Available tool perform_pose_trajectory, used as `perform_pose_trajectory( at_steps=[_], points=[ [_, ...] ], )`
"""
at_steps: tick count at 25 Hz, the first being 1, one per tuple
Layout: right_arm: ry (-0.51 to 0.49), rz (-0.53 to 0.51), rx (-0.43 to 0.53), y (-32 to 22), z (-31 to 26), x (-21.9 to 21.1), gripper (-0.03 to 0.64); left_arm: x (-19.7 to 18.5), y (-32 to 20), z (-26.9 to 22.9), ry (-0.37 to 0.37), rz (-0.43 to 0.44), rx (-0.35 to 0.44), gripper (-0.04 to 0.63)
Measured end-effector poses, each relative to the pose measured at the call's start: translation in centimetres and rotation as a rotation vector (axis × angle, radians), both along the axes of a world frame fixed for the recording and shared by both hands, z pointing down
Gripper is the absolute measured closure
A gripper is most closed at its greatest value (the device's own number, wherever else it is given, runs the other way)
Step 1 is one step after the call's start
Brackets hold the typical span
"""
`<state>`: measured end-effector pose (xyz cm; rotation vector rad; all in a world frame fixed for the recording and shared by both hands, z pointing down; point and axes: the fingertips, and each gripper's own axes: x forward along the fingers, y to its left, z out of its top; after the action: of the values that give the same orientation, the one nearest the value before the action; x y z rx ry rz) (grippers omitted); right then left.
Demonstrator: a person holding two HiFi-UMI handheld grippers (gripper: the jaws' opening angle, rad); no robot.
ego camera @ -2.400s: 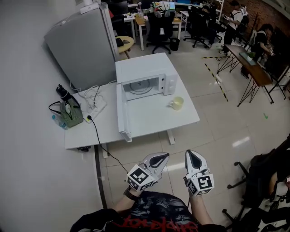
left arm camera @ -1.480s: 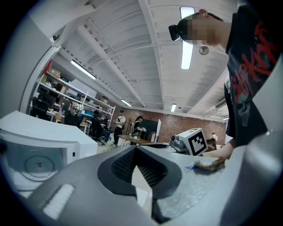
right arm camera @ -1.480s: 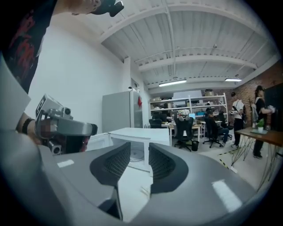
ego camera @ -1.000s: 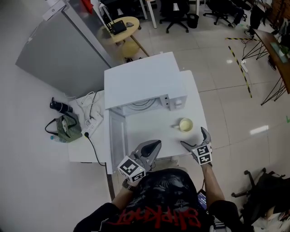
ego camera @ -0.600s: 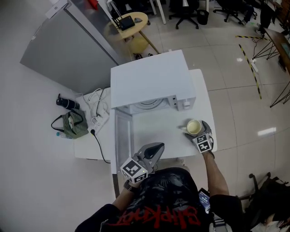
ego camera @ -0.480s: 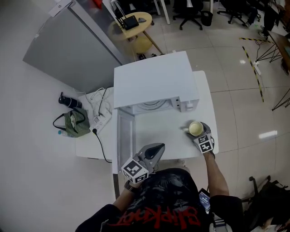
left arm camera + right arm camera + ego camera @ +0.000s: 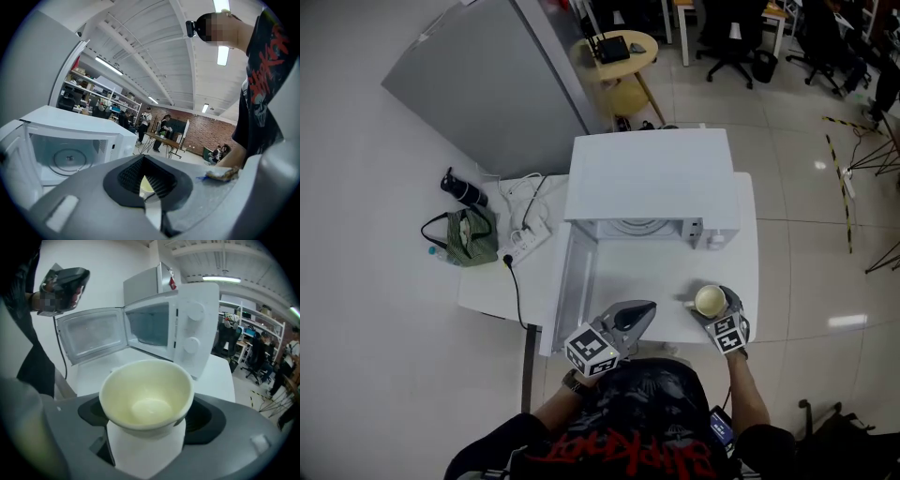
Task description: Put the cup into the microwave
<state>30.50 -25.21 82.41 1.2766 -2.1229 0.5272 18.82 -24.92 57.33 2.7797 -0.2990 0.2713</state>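
A pale yellow cup (image 7: 710,300) stands upright near the table's front right corner, in front of the white microwave (image 7: 652,173). The microwave door (image 7: 575,281) hangs open to the left, and the glass turntable inside is bare. My right gripper (image 7: 715,298) reaches down around the cup (image 7: 147,394). Its jaws are closing, with the cup between the dark pads (image 7: 206,416), and I see no firm press. My left gripper (image 7: 649,307) hovers over the table's front edge, shut and holding nothing. Through the slit at its tips (image 7: 145,180) shows the cup (image 7: 146,186).
A green bag (image 7: 461,236), a black bottle (image 7: 461,187) and a power strip with cables (image 7: 530,239) lie on the table's left end. A grey cabinet (image 7: 497,84) stands behind. The table's right edge (image 7: 757,281) runs close to the cup.
My right gripper came down and forward until its jaws flank the cup, and they have narrowed. The left gripper drifted slightly. The head view shifted.
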Motion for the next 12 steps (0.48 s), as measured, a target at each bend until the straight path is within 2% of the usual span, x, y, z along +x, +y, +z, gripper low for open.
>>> perform_pose_trajectory(
  at_steps=[7, 12],
  points=[
    [-0.039, -0.16, 0.089, 2.3, -7.5, -6.6, 0.164, -0.8, -0.5, -1.0, 0.046, -0.013, 0.011, 0.592],
    [-0.052, -0.229, 0.203, 0.6, -13.6, -9.9, 0.164, -3.1, -1.6, -2.0, 0.078, -0.1, 0.053, 0.592]
  ],
)
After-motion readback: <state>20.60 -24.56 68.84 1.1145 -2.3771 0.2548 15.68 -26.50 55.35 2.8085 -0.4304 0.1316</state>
